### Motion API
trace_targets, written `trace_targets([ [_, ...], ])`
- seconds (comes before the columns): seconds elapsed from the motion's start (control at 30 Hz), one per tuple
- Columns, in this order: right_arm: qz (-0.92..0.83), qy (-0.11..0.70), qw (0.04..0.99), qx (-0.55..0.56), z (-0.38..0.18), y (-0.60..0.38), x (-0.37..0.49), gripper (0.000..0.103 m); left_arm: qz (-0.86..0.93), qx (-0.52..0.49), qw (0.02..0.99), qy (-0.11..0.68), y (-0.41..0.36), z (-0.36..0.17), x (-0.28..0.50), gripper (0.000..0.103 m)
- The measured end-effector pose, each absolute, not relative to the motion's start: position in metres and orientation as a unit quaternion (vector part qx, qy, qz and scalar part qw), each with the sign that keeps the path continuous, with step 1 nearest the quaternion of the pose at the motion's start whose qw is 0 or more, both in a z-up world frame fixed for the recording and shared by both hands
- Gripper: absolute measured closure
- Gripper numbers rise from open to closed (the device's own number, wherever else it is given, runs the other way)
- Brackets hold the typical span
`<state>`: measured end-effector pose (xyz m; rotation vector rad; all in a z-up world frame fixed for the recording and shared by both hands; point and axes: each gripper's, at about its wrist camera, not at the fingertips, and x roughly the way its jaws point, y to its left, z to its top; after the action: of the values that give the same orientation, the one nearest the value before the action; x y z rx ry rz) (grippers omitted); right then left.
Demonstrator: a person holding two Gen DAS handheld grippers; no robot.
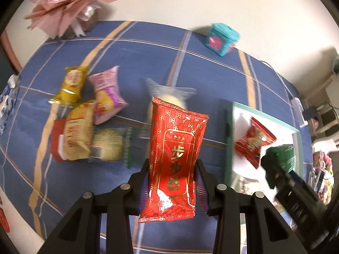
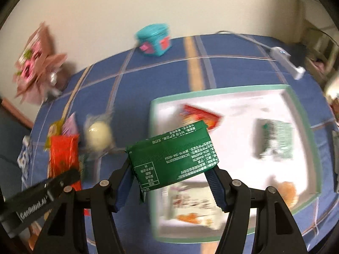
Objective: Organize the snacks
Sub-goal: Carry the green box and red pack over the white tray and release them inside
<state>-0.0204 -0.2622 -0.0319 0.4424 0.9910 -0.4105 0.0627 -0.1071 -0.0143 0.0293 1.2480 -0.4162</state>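
My left gripper (image 1: 172, 170) is shut on a red snack packet with gold characters (image 1: 175, 150), held upright above the blue checked cloth. My right gripper (image 2: 170, 168) is shut on a green snack packet (image 2: 172, 156), held over the left edge of the green-rimmed white tray (image 2: 305, 114). The tray holds a red packet (image 2: 201, 116), a green packet (image 2: 275, 141) and other snacks. In the left wrist view the tray (image 1: 228, 139) lies to the right with the right gripper (image 1: 284, 169) over it. Loose snacks lie on the left: yellow (image 1: 72, 84), pink (image 1: 107, 94), orange (image 1: 78, 131) and a round pastry (image 1: 109, 146).
A teal box (image 1: 222, 38) stands at the cloth's far edge. A pink paper bouquet (image 1: 67, 6) sits at the far left corner. A white power strip (image 2: 286, 62) lies at the far right. A clear-wrapped pale pastry (image 2: 98, 135) lies left of the tray.
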Motion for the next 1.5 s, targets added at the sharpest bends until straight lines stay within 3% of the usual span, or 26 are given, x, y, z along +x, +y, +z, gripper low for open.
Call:
trace_targets([
  [0.53,-0.271,0.445,0.807,0.28,-0.032,-0.354,-0.078,0.036,-0.28,0.069,0.762,0.58,-0.212,-0.033,0.038,0.061],
  [1.5,-0.254,0.462,0.798,0.292,-0.055,-0.373,-0.053,0.035,-0.298,0.073,0.75,0.586,-0.268,-0.071,0.062,0.059],
])
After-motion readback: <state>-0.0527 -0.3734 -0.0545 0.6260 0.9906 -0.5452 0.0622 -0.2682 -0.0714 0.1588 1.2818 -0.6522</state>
